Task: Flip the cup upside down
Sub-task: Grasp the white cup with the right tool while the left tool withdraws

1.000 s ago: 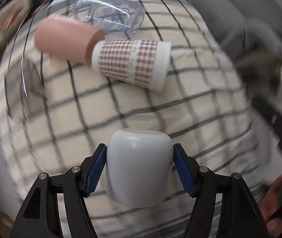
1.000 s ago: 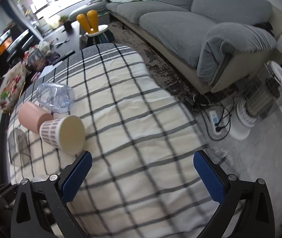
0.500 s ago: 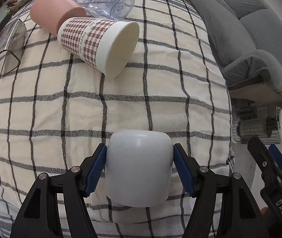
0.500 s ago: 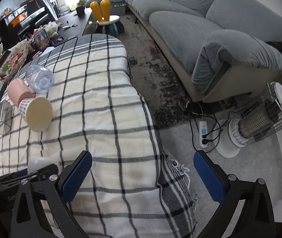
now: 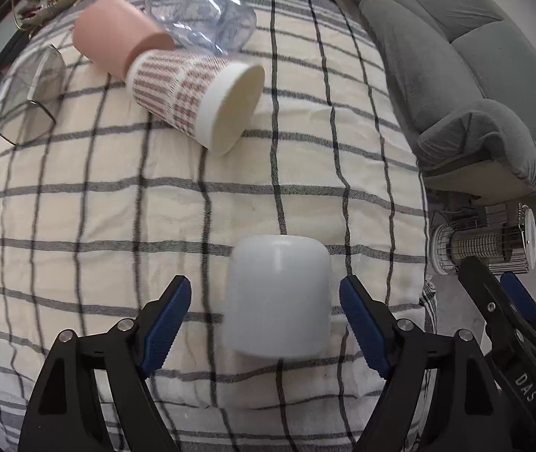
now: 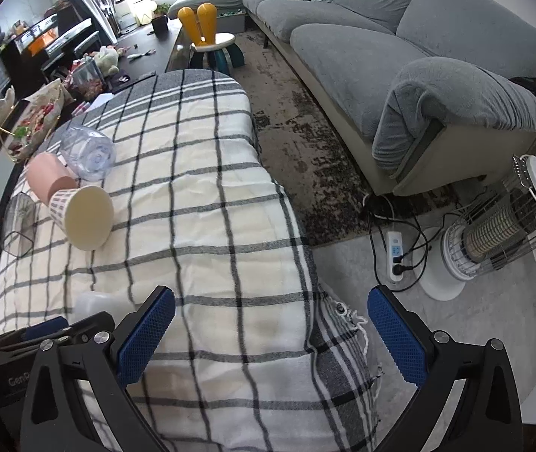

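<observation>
A plain white cup [image 5: 278,295] stands upside down on the checked tablecloth [image 5: 117,207], near the table's front edge. My left gripper [image 5: 266,314] is open around it, with a gap between each blue pad and the cup. The cup shows faintly in the right wrist view [image 6: 96,303], behind the left gripper. My right gripper [image 6: 269,333] is open and empty over the table's right front corner.
A houndstooth paper cup [image 5: 196,101], a pink cup [image 5: 117,39], a clear plastic cup [image 5: 207,22] and a clear glass [image 5: 28,100] lie on their sides at the far left. A grey sofa [image 6: 418,56], a heater [image 6: 501,222] and a power strip [image 6: 396,256] are to the right.
My left gripper has opened and let go of the white cup, which now stands upside down on the cloth. The right gripper has stayed open.
</observation>
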### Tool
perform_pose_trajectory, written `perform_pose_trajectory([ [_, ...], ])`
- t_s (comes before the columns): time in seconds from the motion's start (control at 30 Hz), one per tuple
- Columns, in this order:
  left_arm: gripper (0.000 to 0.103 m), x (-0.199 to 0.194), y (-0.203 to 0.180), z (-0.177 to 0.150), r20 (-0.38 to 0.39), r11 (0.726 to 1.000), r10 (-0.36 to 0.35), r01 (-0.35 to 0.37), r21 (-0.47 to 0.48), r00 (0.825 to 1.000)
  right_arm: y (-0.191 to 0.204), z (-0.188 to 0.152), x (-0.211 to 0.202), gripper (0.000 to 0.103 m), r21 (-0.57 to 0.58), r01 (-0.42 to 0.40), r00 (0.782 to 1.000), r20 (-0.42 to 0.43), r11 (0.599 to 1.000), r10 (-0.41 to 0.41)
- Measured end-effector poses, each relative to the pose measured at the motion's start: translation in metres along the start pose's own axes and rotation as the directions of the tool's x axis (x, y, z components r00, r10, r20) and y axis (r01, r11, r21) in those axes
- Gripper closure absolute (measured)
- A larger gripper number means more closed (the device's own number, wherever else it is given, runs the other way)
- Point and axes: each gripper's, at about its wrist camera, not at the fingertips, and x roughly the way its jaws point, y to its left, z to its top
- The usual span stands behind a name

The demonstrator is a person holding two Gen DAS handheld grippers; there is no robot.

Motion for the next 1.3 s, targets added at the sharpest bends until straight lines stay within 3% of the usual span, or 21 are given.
perform_pose_trajectory([
  [0.17, 0.02, -0.039, 0.014, -0.005, 0.085, 1.0, 0.008, -0.009, 0.012, 0.996, 0.016, 0.001, -0.014, 0.0, 0.0, -0.05, 0.999, -0.009, 0.999, 0.05],
  [0.3, 0.015, -0.074, 0.036, -0.007, 0.188, 0.998, 0.063, -0.06, -0.021, 0.98, 0.041, 0.005, -0.013, 0.0, 0.002, -0.135, 0.986, -0.096, 0.991, 0.135],
  [0.37, 0.014, -0.093, 0.051, -0.007, 0.251, 0.991, 0.136, -0.13, -0.041, 0.959, 0.055, 0.008, -0.006, 0.0, -0.008, -0.182, 0.97, -0.168, 0.983, 0.178],
  [0.47, 0.007, -0.112, 0.067, -0.009, 0.338, 0.974, 0.226, -0.219, -0.059, 0.913, 0.076, 0.012, 0.012, 0.001, -0.012, -0.226, 0.926, -0.314, 0.974, 0.211],
  [0.57, 0.0, -0.124, 0.076, -0.009, 0.414, 0.943, 0.321, -0.326, -0.061, 0.852, 0.099, 0.018, 0.028, 0.001, -0.059, -0.193, 0.9, -0.409, 0.979, 0.153],
  [0.6, 0.0, -0.126, 0.079, -0.009, 0.425, 0.939, 0.331, -0.34, -0.057, 0.843, 0.11, 0.02, 0.032, 0.001, -0.101, -0.178, 0.897, -0.427, 0.979, 0.119],
  [0.67, 0.0, -0.123, 0.085, -0.004, 0.418, 0.937, 0.334, -0.347, -0.048, 0.845, 0.125, 0.022, 0.04, 0.001, -0.158, -0.161, 0.886, -0.459, 0.974, 0.071],
  [0.8, 0.0, -0.108, 0.102, 0.009, 0.358, 0.949, 0.307, -0.31, -0.049, 0.882, 0.142, 0.022, 0.067, 0.001, -0.204, -0.113, 0.826, -0.563, 0.973, -0.022],
  [0.87, 0.0, -0.102, 0.112, 0.014, 0.342, 0.949, 0.311, -0.311, -0.056, 0.887, 0.146, 0.021, 0.082, 0.001, -0.211, -0.089, 0.787, -0.614, 0.973, -0.061],
  [0.93, 0.0, -0.097, 0.113, 0.014, 0.341, 0.948, 0.315, -0.312, -0.063, 0.886, 0.151, 0.02, 0.094, 0.002, -0.223, -0.081, 0.757, -0.648, 0.971, -0.086],
  [1.07, 0.0, -0.09, 0.124, 0.022, 0.32, 0.958, 0.287, -0.275, -0.085, 0.903, 0.161, 0.02, 0.112, 0.004, -0.245, -0.077, 0.706, -0.697, 0.966, -0.121],
  [1.13, 0.0, -0.087, 0.127, 0.028, 0.311, 0.959, 0.285, -0.27, -0.09, 0.907, 0.163, 0.018, 0.124, 0.004, -0.241, -0.071, 0.669, -0.731, 0.968, -0.133],
  [1.3, 0.0, -0.073, 0.135, 0.04, 0.281, 0.963, 0.267, -0.249, -0.1, 0.922, 0.162, 0.01, 0.147, 0.006, -0.228, -0.054, 0.599, -0.787, 0.972, -0.152],
])
